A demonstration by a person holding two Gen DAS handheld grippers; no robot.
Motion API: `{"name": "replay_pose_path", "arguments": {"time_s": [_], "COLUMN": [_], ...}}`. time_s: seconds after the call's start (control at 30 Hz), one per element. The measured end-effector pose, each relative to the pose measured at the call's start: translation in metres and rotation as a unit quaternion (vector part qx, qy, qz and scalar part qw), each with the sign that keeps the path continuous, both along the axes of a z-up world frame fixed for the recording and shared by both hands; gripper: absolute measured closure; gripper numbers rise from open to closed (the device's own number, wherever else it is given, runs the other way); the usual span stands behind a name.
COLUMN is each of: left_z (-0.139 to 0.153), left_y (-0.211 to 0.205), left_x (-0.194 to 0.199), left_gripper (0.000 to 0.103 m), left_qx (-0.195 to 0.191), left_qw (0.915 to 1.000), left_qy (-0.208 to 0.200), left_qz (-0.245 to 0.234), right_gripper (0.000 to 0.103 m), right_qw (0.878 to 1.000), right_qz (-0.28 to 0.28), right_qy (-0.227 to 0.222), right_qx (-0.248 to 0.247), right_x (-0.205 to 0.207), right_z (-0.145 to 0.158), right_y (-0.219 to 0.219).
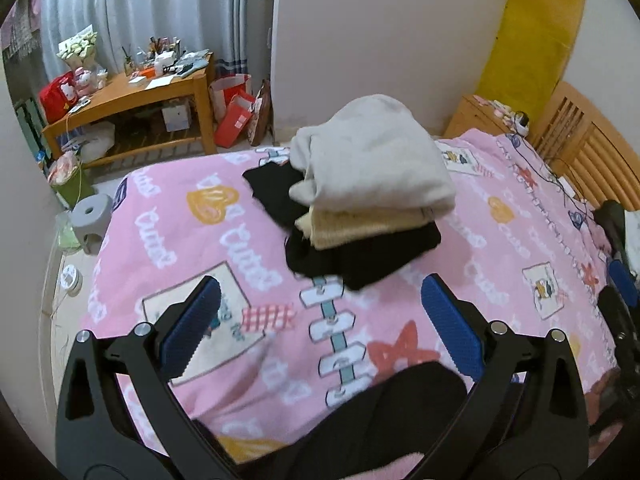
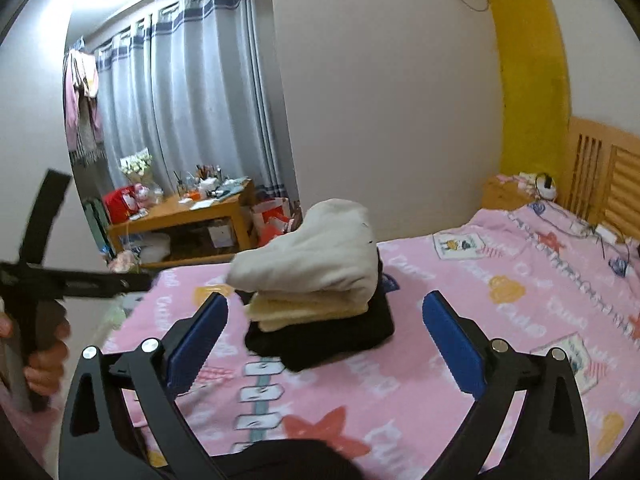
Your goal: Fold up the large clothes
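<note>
Both jaws apart and empty: left gripper [image 1: 320,332] and right gripper [image 2: 324,344] each face the folded stack [image 1: 360,208], sitting mid-frame just above them.

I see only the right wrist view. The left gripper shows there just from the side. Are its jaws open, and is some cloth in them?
Observer: In the left wrist view the left gripper is open, with nothing between its pads. Only the pink blanket lies below it.
Operator: Is any garment lying outside the pile?
Observer: Yes. A loose black garment lies flat on the blanket, touching the far left side of the pile.
Operator: Is something on the floor at that side?
Observer: A grey stool stands on the floor by the blanket's left edge.
</note>
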State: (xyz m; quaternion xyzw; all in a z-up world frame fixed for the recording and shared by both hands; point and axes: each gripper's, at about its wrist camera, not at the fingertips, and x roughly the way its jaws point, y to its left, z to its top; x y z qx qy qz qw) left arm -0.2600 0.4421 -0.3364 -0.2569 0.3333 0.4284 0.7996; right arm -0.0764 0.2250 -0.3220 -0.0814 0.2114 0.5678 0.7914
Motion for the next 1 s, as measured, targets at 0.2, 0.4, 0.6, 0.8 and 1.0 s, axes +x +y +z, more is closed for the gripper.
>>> {"name": "replay_pose_path", "arguments": {"time_s": [0.2,0.4,0.6,0.8,1.0], "left_z": [0.016,0.039,0.055,0.063,0.065], "left_y": [-0.04,-0.074,-0.101,-0.116,-0.115], "left_x": [-0.022,-0.026,-0.019,-0.012,-0.013], "left_gripper": [0.005,0.005,0.005,0.005,0.005], "left_qx": [0.028,0.024,0.05,0.063,0.051], "left_qw": [0.9992,0.9994,0.998,0.9976,0.9987], "left_qy": [0.021,0.019,0.029,0.023,0.009], "left_qz": [0.017,-0.017,-0.024,-0.017,-0.004], "right_gripper": [0.008,0.008,0.008,0.008,0.008], "right_qw": [0.999,1.0,0.999,0.999,0.999], "right_qz": [-0.029,-0.005,-0.03,-0.033,-0.035], "right_qy": [-0.026,0.002,-0.018,-0.011,-0.023], "right_qx": [-0.008,-0.02,-0.03,-0.027,-0.02], "right_x": [-0.026,-0.029,-0.027,-0.02,-0.021], "right_z": [0.016,0.026,0.035,0.044,0.059], "right_y": [-0.03,-0.05,-0.066,-0.071,-0.076]}}
